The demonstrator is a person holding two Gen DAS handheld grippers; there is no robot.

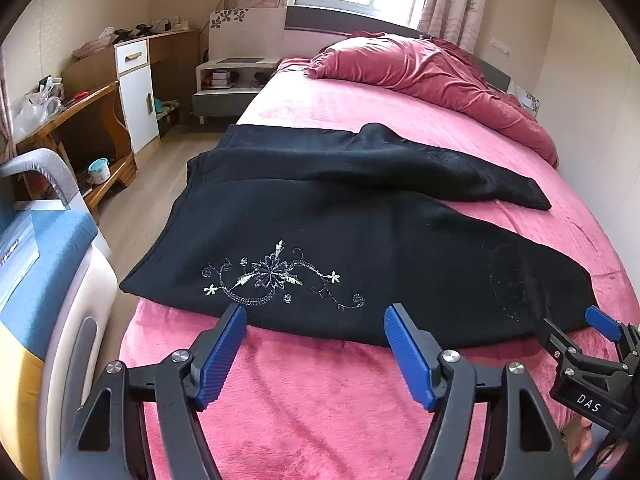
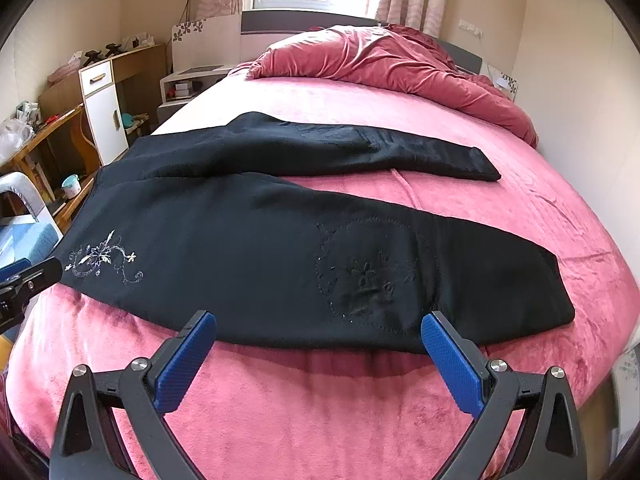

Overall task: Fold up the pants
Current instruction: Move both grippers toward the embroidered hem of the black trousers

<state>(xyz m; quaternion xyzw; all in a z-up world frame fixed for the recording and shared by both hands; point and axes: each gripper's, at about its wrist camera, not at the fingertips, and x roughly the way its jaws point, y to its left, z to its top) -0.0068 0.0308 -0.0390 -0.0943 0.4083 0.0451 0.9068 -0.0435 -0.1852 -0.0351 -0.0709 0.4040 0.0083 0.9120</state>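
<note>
Pink plush bed [image 2: 320,400] carries the black pants [image 2: 280,248] spread across mid-frame, and both my left gripper [image 1: 316,312] and right gripper [image 2: 320,320] gape empty at the near hem, so I could pinch blanket too.

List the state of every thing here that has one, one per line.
pants: spread flat across the bed, unfolded, legs apart
left gripper: open, at the near edge of the pants, holding nothing
right gripper: open, at the near edge, holding nothing
duvet: bunched at the head of the bed
cabinet door: shut
</note>
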